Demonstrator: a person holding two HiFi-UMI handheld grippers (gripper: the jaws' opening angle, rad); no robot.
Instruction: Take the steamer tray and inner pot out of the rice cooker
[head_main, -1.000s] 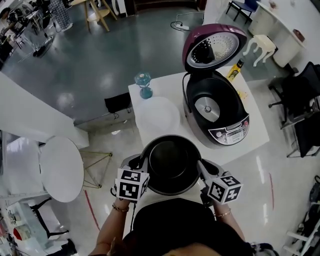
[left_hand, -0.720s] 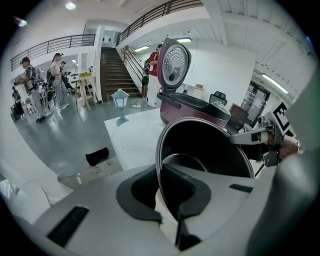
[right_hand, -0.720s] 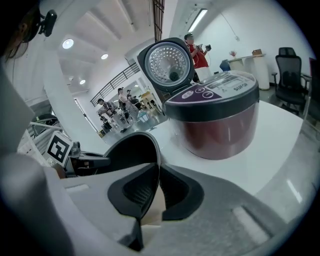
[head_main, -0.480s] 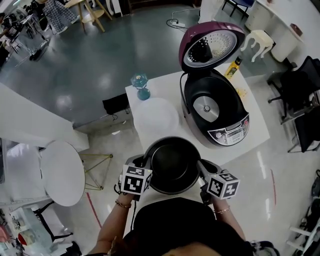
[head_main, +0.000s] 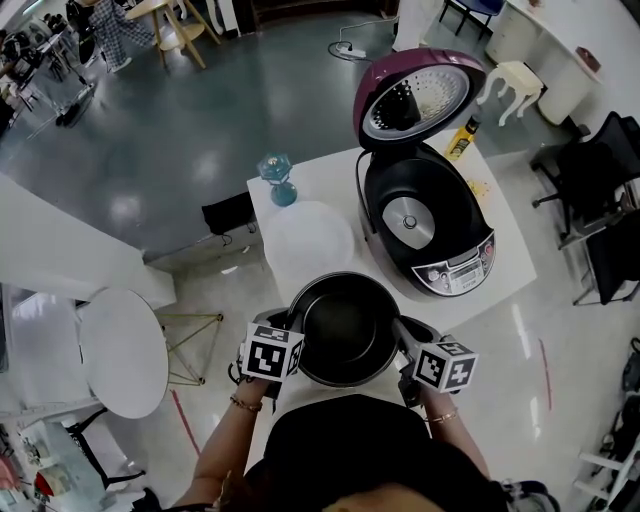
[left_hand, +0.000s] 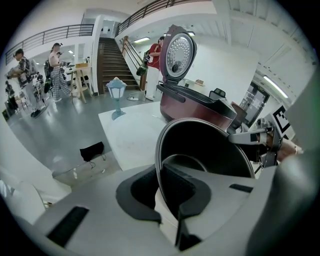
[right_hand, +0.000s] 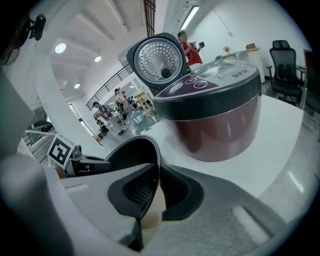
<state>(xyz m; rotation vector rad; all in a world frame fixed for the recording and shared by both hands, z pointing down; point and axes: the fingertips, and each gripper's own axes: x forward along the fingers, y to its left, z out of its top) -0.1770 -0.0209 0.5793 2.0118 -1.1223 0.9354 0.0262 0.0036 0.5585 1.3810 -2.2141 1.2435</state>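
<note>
The black inner pot (head_main: 345, 330) hangs over the near end of the white table (head_main: 330, 190), gripped by its rim from both sides. My left gripper (head_main: 293, 330) is shut on the left rim (left_hand: 159, 170), and my right gripper (head_main: 400, 332) is shut on the right rim (right_hand: 156, 165). The maroon rice cooker (head_main: 428, 225) stands at the table's right with its lid (head_main: 415, 95) raised and its cavity without a pot. The white round steamer tray (head_main: 308, 238) lies flat on the table, to the left of the cooker and beyond the pot.
A small blue lantern ornament (head_main: 281, 178) stands at the table's far left corner. A yellow bottle (head_main: 458, 140) lies behind the cooker. A round white side table (head_main: 122, 350) is on the floor to the left, and black office chairs (head_main: 600, 190) to the right.
The pot and both grippers have sunk a little toward the table's near end. Both grips on the rim are unchanged.
</note>
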